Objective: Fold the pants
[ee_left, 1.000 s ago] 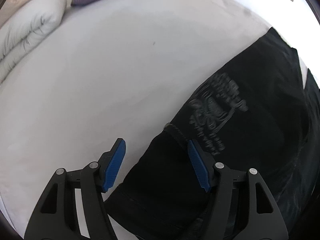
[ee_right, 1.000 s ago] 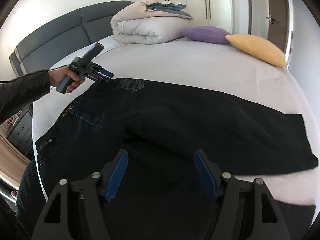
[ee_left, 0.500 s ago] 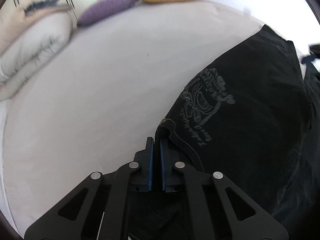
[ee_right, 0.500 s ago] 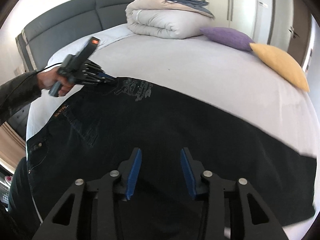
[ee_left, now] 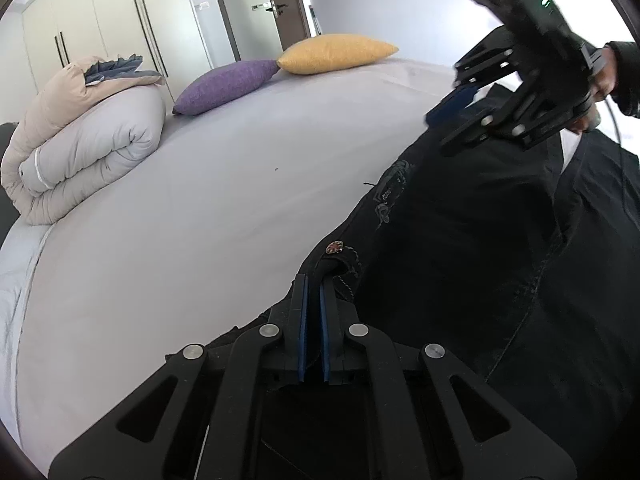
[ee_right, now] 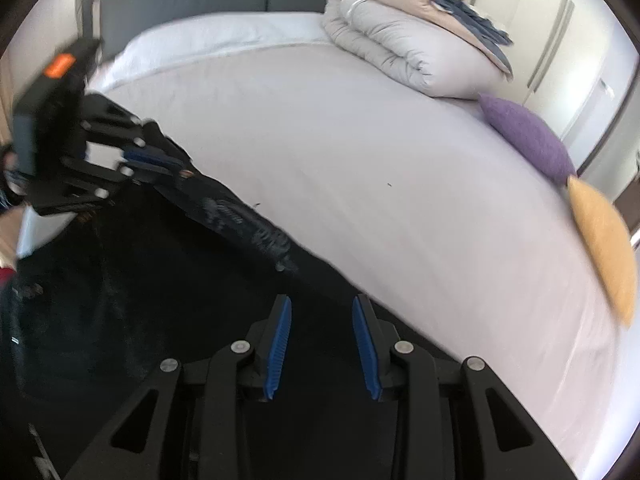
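Black pants lie on the bed, with a printed back pocket and a metal rivet near the waistband corner. My left gripper is shut on that waistband corner and holds it raised off the sheet. My right gripper is open, its blue pads low over the pants' upper edge with cloth between them. In the left wrist view the right gripper hangs over the far part of the pants. In the right wrist view the left gripper pinches the pants at the left.
The pants lie on a light grey bed sheet. A rolled duvet sits by the headboard. A purple pillow and a yellow pillow lie at the far edge. Wardrobe doors stand behind.
My left gripper closed on the waistband corner and lifted it. My right gripper moved across the pants toward their far edge and narrowed its opening.
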